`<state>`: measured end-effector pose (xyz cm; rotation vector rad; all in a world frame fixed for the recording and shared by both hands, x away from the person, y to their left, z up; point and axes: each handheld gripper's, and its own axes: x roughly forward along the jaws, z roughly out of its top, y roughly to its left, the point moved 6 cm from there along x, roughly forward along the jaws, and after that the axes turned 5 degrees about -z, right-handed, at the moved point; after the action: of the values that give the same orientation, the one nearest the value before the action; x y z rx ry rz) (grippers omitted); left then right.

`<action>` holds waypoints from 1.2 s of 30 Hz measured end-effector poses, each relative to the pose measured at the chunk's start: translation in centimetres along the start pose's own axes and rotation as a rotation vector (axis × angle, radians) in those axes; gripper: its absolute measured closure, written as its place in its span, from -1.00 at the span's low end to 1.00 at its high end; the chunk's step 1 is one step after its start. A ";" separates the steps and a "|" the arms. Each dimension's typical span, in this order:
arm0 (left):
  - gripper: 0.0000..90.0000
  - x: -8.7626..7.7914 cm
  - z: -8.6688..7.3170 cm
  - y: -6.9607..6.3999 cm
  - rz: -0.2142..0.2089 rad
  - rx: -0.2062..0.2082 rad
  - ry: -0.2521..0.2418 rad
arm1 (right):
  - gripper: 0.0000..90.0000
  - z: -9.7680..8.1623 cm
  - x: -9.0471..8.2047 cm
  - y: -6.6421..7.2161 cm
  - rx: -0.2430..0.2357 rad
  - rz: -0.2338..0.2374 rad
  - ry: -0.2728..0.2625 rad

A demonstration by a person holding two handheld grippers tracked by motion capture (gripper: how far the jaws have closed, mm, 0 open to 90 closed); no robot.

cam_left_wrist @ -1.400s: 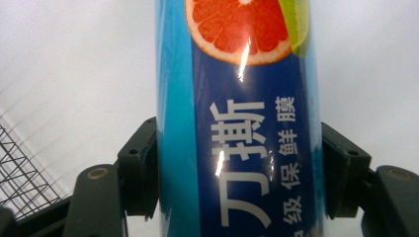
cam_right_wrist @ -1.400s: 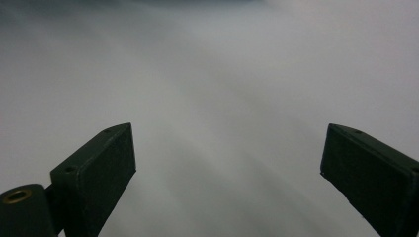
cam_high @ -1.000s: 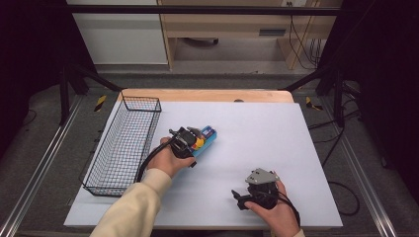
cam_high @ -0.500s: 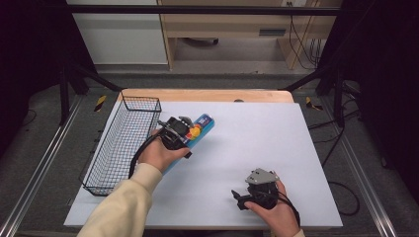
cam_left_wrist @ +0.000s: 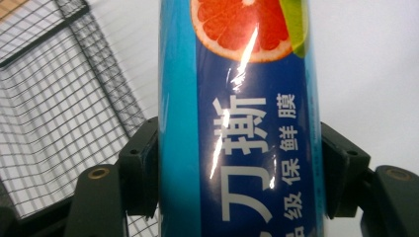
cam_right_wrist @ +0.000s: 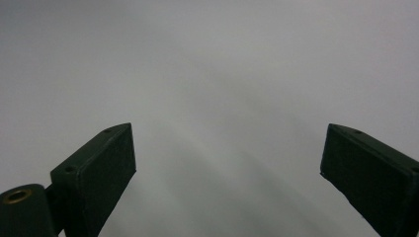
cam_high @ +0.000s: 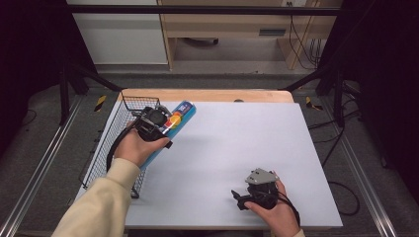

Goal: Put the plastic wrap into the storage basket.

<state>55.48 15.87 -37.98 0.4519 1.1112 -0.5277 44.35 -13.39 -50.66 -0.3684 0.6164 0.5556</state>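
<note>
A black wire basket [cam_high: 112, 148] stands at the table's [cam_high: 237, 148] left edge. Just beside its inner rim, the left gripper [cam_high: 157, 123] clamps a long blue box of cling film [cam_high: 179, 117], printed with a grapefruit slice, and holds it clear of the white tabletop; both jaws press flat on the box's sides. Well apart, near the front right, the right gripper [cam_high: 242, 198] rests low over bare table, its jaws spread wide with nothing between them.
</note>
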 end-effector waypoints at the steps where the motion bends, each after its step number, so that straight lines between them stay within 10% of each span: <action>1: -0.29 -0.1 -0.1 0.2 0.002 -0.010 -0.006 | -0.84 0.0 -0.1 0.1 0.009 0.006 0.003; 36: -0.29 -1.8 -2.8 4.1 0.167 -0.080 -0.005 | -0.84 0.0 -0.1 0.0 0.010 -0.002 -0.006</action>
<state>55.31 21.12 -37.04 0.4690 1.0751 -0.3362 44.29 -13.36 -50.58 -0.3582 0.6130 0.5508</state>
